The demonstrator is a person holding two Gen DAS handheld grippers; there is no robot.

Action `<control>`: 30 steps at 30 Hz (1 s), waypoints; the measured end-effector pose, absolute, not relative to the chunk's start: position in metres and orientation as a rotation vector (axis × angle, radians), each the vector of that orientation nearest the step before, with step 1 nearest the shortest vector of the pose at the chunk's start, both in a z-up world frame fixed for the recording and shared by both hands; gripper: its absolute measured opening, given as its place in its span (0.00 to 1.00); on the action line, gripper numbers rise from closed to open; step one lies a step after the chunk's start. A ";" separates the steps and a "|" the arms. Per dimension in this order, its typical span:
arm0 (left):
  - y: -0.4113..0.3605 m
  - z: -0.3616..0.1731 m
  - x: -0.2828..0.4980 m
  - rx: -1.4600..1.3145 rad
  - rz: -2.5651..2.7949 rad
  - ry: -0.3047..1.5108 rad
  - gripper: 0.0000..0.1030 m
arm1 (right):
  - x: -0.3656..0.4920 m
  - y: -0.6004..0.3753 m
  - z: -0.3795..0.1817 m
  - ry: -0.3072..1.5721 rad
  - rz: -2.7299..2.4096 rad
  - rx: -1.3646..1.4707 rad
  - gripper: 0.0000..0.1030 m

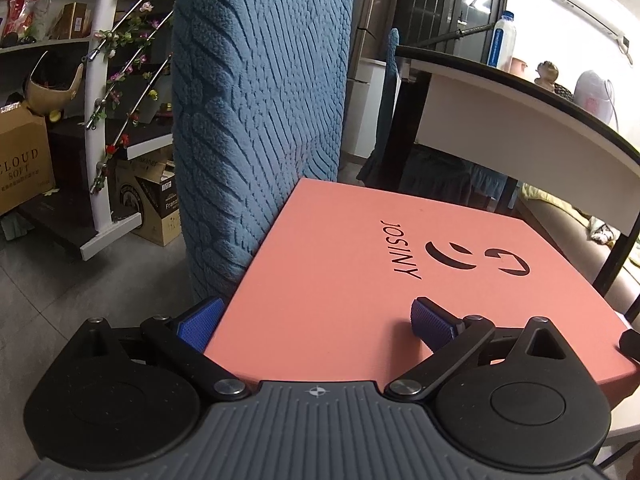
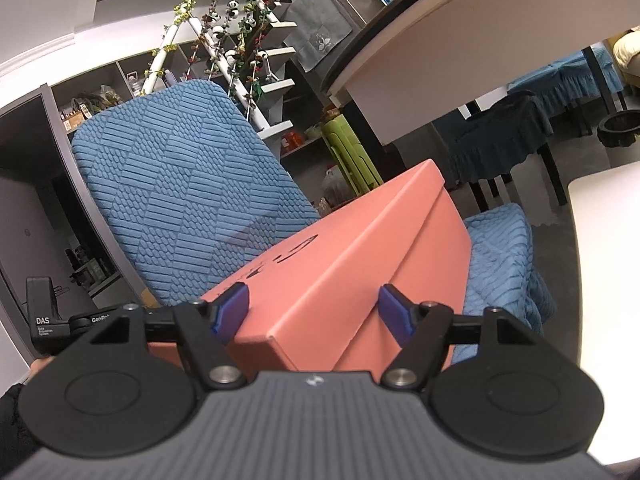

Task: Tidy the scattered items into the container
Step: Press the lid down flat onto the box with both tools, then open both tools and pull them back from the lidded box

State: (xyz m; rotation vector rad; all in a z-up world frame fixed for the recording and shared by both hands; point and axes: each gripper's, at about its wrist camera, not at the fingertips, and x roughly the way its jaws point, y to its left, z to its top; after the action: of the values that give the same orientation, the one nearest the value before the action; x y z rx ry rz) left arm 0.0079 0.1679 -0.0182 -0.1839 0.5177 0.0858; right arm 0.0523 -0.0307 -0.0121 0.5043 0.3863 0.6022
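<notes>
Blue-covered chair (image 2: 188, 184) under closed pink box (image 1: 360, 280), beside table (image 1: 520, 120).

Setting: a lived-in home, dining/living area. Evidence: staircase (image 1: 120, 92) with white stringer, its rails wound with artificial flower garlands (image 1: 132, 40); cardboard boxes (image 1: 24, 160) stacked on the floor beneath it. Chair with a blue textured fabric cover (image 2: 180, 184). Round table (image 1: 520, 120) with dark rim carries a plastic water bottle (image 1: 502, 38) near its far edge and small ornaments. Wall-mounted air conditioner (image 1: 588, 0) high on the right. Open shelving (image 2: 100, 96) packed with household goods. Grey tiled floor (image 1: 80, 292).
</notes>
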 end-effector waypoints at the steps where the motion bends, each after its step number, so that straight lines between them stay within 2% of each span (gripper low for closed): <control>1: 0.167 -0.019 0.008 -0.180 0.086 0.521 0.97 | 0.054 -0.031 -0.013 0.392 0.599 0.502 0.70; 12: 0.160 -0.024 0.003 -0.099 0.097 0.542 0.97 | 0.056 -0.026 -0.024 0.429 0.569 0.447 0.70; 16: 0.155 -0.020 -0.011 -0.100 0.058 0.502 0.98 | 0.051 -0.021 -0.020 0.407 0.557 0.397 0.66; 30: 0.112 -0.010 -0.044 -0.032 -0.006 0.355 1.00 | 0.024 -0.025 -0.004 0.351 0.488 0.253 0.67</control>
State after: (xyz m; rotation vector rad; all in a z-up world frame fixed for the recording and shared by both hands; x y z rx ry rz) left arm -0.0439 0.1116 -0.0104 -0.0320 0.3554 -0.0056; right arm 0.0241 -0.0252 -0.0045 0.2528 0.3509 0.4875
